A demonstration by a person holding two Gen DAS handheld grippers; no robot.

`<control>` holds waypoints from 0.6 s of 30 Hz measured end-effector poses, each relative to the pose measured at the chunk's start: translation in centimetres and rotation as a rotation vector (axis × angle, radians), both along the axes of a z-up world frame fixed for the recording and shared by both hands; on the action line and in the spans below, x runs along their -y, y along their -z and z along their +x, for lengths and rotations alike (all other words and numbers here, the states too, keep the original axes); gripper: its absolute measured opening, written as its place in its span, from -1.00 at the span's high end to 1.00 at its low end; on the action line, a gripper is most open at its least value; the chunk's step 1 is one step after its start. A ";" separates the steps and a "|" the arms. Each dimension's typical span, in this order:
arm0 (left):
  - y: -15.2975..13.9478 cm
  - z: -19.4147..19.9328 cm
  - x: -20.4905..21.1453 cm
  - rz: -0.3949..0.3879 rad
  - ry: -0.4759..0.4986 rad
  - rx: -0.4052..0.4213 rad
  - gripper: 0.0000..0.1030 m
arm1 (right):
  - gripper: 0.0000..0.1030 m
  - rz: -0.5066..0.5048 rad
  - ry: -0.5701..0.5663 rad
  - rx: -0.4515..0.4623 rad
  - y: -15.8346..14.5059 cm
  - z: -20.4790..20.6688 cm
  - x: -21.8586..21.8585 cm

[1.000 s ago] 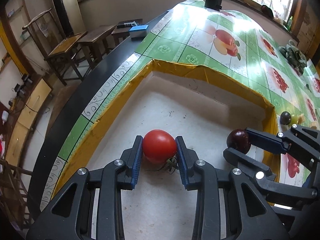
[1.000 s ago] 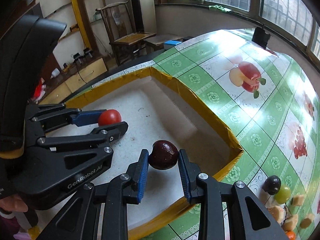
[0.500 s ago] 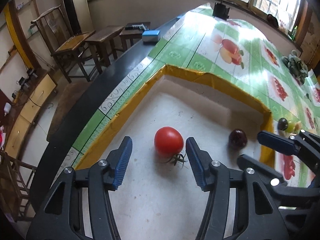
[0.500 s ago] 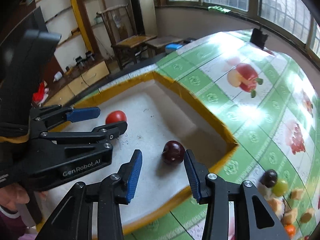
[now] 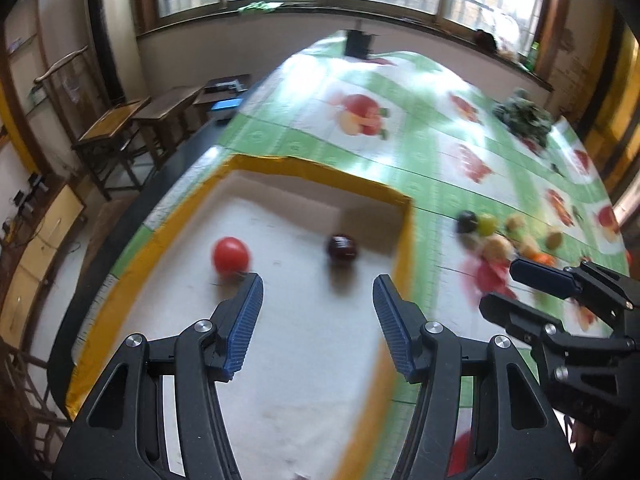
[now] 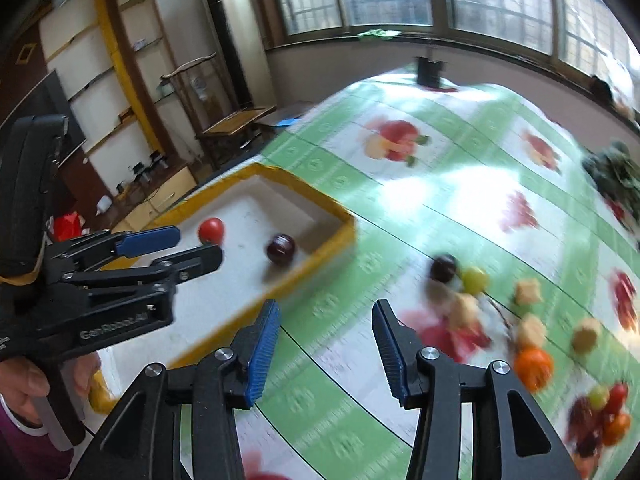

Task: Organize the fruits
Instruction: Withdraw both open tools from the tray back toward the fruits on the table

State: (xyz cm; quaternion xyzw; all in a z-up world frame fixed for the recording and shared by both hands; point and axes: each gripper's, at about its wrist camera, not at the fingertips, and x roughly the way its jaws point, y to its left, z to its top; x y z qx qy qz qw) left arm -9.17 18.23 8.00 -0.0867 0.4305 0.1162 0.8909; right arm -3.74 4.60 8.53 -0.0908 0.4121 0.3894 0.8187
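Now both fruits lie loose in the yellow-rimmed tray (image 5: 402, 236): red tomato (image 5: 230, 255) toward its left wall, dark plum (image 5: 341, 247) nearer its right wall, well apart. Left hand-held gripper (image 5: 318, 300) stands partway open above the tray floor, nothing between its pads; the opening is recent. Right hand-held gripper (image 6: 326, 326), jaws also just parted and empty, hangs over the green fruit-print counter (image 6: 460, 168) just outside the tray's right rim.

Right view alone shows fingers (image 6: 24, 380) on the left tool's handle, plus a sleeve edge. It also shows the full loose pile (image 6: 500, 312) right of the tray: dark and green round fruits, tan cubes, an orange one. Left view catches only part of that pile.

Motion blur softens everything; the pile's pieces are hard to identify. Tomato's lower edge sits behind a fingertip in the left view.
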 end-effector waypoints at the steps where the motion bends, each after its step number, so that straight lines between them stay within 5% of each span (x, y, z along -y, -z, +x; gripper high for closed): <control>1: -0.1 0.0 0.8 -0.002 0.017 0.001 -0.12 | 0.10 -0.003 0.016 -0.001 0.1 0.0 1.0; 18: 1.4 1.3 8.9 -0.006 0.149 -0.025 -0.12 | 0.08 -0.003 0.248 -0.043 2.4 0.0 13.6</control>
